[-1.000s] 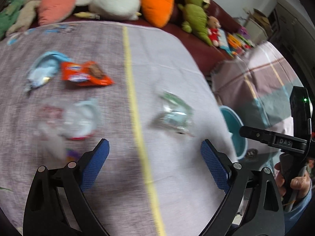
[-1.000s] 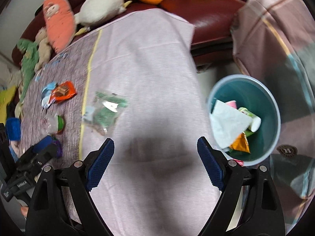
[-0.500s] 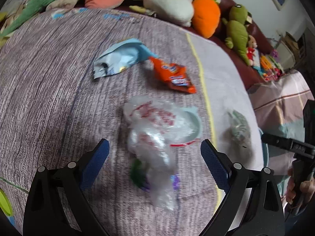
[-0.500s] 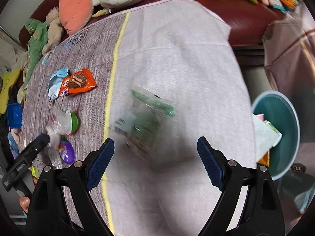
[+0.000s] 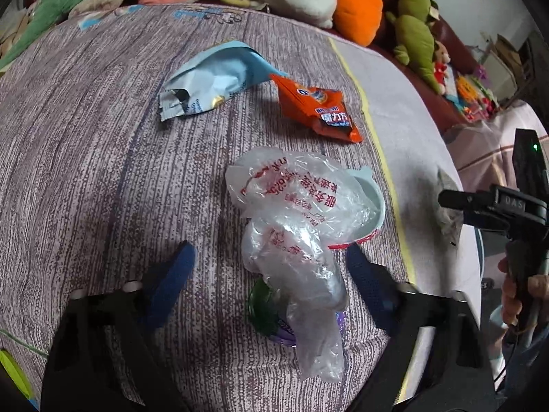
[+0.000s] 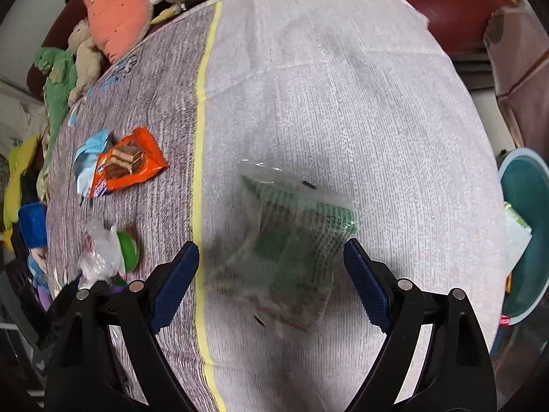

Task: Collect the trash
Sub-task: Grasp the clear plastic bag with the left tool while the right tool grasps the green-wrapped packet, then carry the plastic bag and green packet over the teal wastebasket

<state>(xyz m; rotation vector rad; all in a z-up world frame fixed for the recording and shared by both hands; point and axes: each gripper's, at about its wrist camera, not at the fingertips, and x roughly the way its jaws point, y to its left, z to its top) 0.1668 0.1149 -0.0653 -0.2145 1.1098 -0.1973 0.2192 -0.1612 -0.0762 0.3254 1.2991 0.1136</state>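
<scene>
Both grippers: black frames, silver screws, ridged blue pads on the fingers [image 6: 363,281].

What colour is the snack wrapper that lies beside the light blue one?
Orange, the snack wrapper has a dark blue label; the left wrist view shows it best.

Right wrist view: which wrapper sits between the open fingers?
The clear green-printed bag, right of the yellow stripe, between the right gripper fingers. The orange wrapper and blue wrapper lie far left.

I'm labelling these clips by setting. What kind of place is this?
Probably a home living room: plush toys line a dark red sofa behind a cloth-covered table, with a teal bin beside it.
</scene>
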